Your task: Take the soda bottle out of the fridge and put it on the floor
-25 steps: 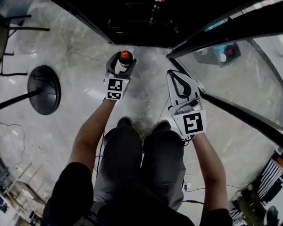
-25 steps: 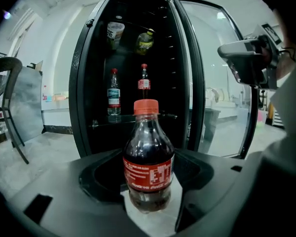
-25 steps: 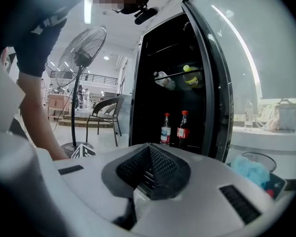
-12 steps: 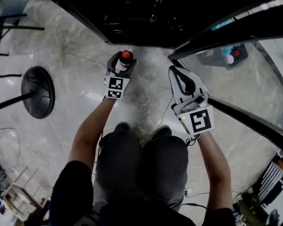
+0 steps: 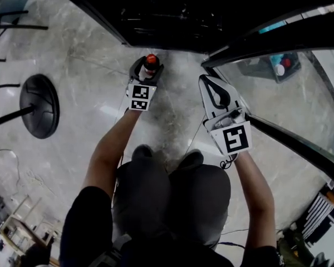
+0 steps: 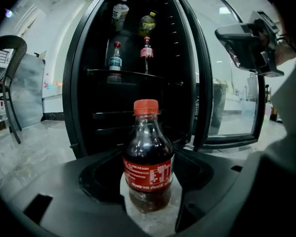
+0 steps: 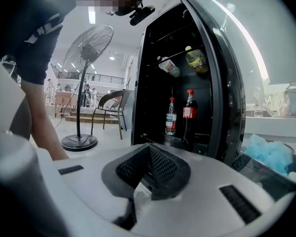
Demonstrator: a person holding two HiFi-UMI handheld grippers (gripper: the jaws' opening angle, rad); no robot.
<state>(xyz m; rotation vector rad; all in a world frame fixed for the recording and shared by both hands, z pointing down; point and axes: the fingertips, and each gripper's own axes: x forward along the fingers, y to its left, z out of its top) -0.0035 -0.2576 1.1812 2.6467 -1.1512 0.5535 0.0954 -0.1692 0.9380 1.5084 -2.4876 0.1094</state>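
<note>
our left tongs [image 5: 148,67] are closed on the lower body of the soda bottle [image 6: 148,167], holding it upright just in front of the open fridge [image 6: 89,83] and low over the floor [image 5: 83,60]. we cannot tell whether its base touches down. our right tongs [image 5: 209,85] are pressed together with nothing in them, beside the glass door [image 5: 289,82].

Head view: soda bottle [image 5: 151,59] shows only its red cap, body hidden inside the left gripper [image 5: 146,70]; fridge [image 5: 172,10] interior too dark to read, cut off by the top edge; fan [image 5: 38,105] pole cut off at the left edge; left gripper view: bottle label print too small to read; chair [image 6: 10,68] cut off at the left edge.
</note>
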